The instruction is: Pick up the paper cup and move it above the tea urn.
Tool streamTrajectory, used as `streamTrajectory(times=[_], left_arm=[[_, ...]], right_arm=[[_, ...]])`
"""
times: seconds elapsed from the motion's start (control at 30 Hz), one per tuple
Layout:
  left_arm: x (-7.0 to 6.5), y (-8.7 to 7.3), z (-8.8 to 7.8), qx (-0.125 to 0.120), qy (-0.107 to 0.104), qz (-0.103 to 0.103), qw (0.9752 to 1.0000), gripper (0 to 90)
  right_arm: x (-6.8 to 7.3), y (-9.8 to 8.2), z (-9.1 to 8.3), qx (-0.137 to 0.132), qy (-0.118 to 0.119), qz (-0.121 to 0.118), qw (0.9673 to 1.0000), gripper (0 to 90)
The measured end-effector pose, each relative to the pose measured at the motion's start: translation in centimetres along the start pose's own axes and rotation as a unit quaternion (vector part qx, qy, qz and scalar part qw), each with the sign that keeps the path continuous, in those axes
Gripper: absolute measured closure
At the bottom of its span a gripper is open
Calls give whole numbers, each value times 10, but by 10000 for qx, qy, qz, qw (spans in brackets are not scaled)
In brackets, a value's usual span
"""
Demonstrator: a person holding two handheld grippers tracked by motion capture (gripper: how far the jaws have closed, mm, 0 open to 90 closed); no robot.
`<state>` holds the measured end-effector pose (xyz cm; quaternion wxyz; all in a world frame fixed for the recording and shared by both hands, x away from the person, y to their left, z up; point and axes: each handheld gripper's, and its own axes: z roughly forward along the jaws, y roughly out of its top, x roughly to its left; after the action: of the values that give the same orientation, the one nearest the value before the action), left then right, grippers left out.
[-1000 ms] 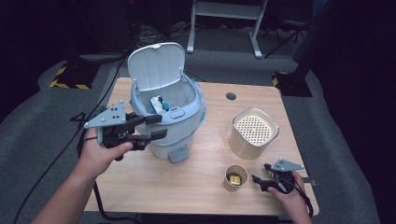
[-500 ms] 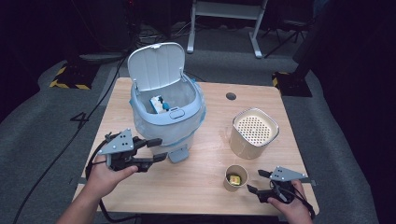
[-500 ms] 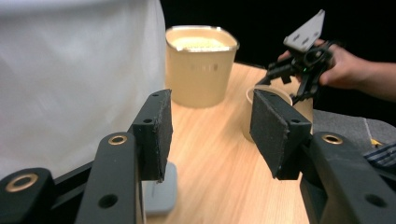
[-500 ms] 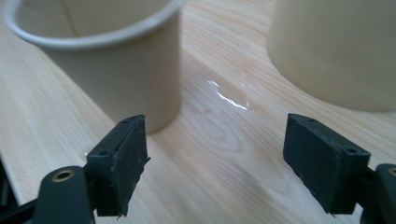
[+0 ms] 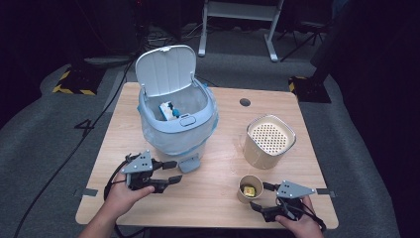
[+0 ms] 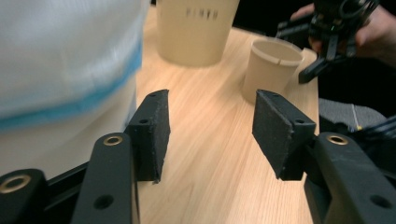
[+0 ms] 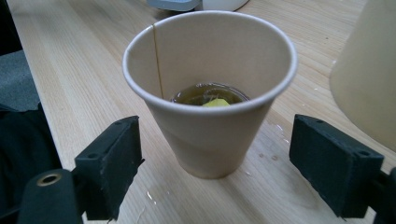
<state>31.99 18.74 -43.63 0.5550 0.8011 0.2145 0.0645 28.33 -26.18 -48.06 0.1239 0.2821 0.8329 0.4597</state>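
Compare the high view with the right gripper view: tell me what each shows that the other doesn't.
High view alone: the open bin with a carton inside, the left gripper, the whole table. Right gripper view alone: liquid and a yellow scrap close up in the cup, and drops on the wood. Both: the cup, the strainer pot, and the right gripper, jaws open, touching nothing.

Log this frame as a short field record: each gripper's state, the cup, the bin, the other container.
left gripper: open, nothing between its jaws, beside the bin
right gripper: jaws just opened, apart from the paper cup
paper cup: upright on the table, liquid and a yellow scrap inside
bin: lid up, bag-lined, a packet inside
perforated-top container: upright behind the cup
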Motion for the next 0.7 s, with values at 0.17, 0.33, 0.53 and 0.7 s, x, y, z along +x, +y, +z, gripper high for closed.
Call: streamTrajectory(times=[0.17, 0.33, 0.53, 0.7], left_arm=[[2, -14, 10, 394, 83, -102, 9991, 448], [4, -23, 20, 736, 96, -94, 9972, 436], [7, -36, 27, 1285, 206, -25, 9915, 392], [7, -41, 32, 1580, 289, 72, 9870, 369]], right_arm=[[4, 2, 10, -38, -17, 11, 10000, 169], [7, 2, 21, 37, -44, -6, 10000, 168], [7, 2, 32, -4, -64, 47, 10000, 171], [7, 2, 36, -61, -85, 24, 9999, 193]])
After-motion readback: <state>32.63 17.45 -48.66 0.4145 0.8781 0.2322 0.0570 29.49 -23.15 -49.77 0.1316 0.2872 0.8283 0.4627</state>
